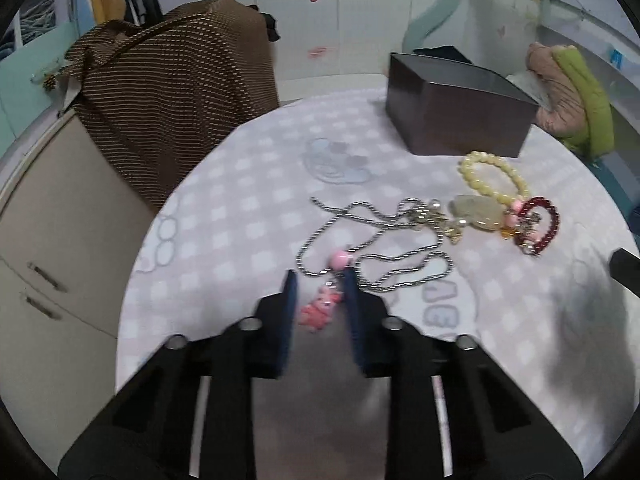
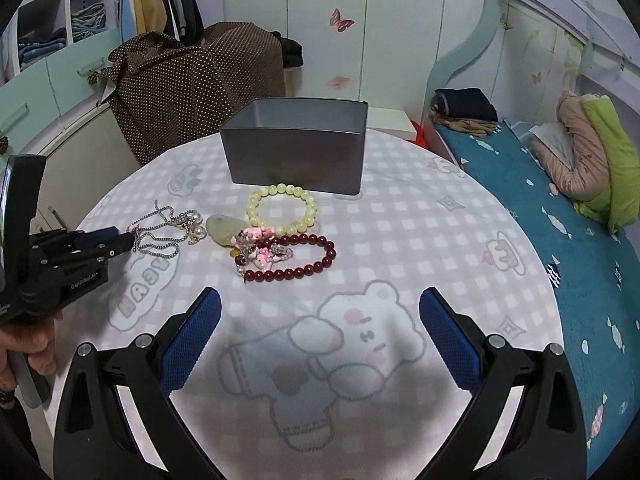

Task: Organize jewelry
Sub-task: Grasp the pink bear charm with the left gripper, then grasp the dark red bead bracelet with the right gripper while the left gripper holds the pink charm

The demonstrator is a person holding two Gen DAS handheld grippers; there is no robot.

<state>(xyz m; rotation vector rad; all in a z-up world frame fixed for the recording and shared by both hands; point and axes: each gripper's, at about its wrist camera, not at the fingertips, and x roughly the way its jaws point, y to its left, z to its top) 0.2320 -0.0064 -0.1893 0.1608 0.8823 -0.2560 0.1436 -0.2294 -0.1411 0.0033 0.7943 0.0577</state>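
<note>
A silver chain necklace (image 1: 372,248) with a pink bead and pink charm (image 1: 320,308) lies on the round table. My left gripper (image 1: 320,276) is open, its jaws on either side of the pink charm, low over the cloth; it also shows in the right wrist view (image 2: 120,240) at the chain (image 2: 158,236). A cream bead bracelet (image 2: 282,208), a dark red bead bracelet (image 2: 304,258) with pink charms and a pale stone pendant (image 2: 224,230) lie in the middle. My right gripper (image 2: 320,320) is open and empty, nearer than the jewelry.
A grey open box (image 2: 296,156) stands at the table's far side, behind the bracelets (image 1: 452,120). A brown dotted cloth (image 2: 192,84) covers furniture beyond the table. A bed with a blue cover (image 2: 560,240) lies to the right.
</note>
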